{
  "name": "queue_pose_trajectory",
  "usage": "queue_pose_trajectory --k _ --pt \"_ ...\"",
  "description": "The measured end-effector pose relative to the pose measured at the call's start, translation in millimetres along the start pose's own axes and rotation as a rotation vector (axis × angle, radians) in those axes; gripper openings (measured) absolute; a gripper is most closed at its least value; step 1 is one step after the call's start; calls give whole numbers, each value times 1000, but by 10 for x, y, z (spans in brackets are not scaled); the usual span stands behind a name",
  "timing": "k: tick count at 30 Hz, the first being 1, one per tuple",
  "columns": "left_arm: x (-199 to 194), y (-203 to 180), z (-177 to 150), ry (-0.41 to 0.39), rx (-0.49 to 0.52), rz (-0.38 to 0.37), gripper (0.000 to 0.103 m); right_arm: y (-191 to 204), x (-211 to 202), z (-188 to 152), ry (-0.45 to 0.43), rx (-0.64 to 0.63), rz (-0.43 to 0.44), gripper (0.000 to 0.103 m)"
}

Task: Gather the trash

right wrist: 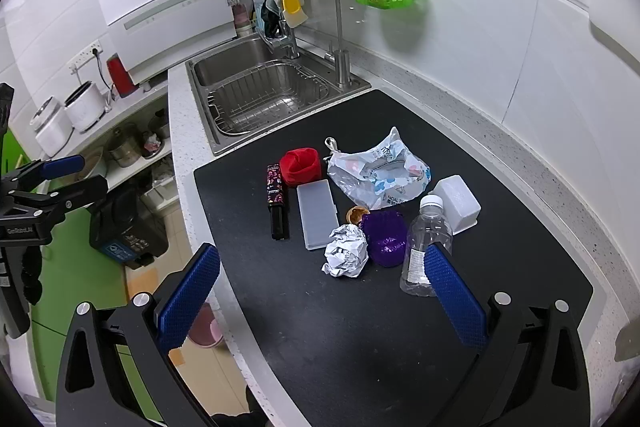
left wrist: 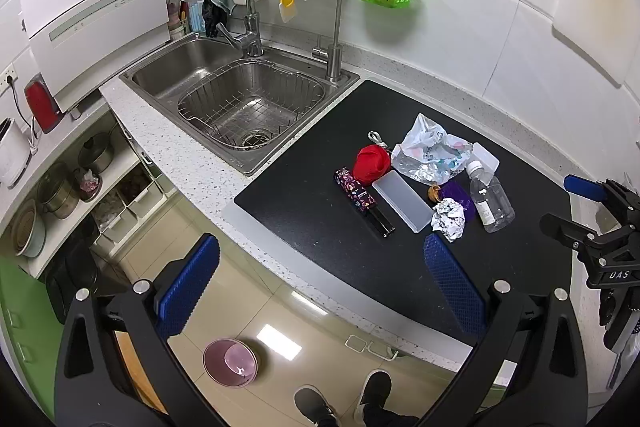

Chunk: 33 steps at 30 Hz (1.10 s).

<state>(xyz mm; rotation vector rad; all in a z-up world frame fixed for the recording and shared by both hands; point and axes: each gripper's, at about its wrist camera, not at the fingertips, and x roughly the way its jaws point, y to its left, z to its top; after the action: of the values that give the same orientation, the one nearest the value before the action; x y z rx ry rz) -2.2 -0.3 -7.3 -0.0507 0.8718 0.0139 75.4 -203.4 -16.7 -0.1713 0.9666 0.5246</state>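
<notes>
both grippers hang over the black mat with nothing between their blue pads — the left gripper spread wide above the counter's front edge, the right gripper just as wide. the trash sits clustered mid-mat: a crumpled paper ball touching a purple bag, a clear plastic bottle lying just beside it, a crinkled plastic bag behind. a red pouch and a translucent case lie to their left, a steel sink beyond.
</notes>
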Motion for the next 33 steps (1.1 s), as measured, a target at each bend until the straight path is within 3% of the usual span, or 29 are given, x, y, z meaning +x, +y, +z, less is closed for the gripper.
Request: queue_pose_trajectory --k 33 --pt "22 -25 -25 5 -3 2 100 -41 19 2 3 2 1 98"
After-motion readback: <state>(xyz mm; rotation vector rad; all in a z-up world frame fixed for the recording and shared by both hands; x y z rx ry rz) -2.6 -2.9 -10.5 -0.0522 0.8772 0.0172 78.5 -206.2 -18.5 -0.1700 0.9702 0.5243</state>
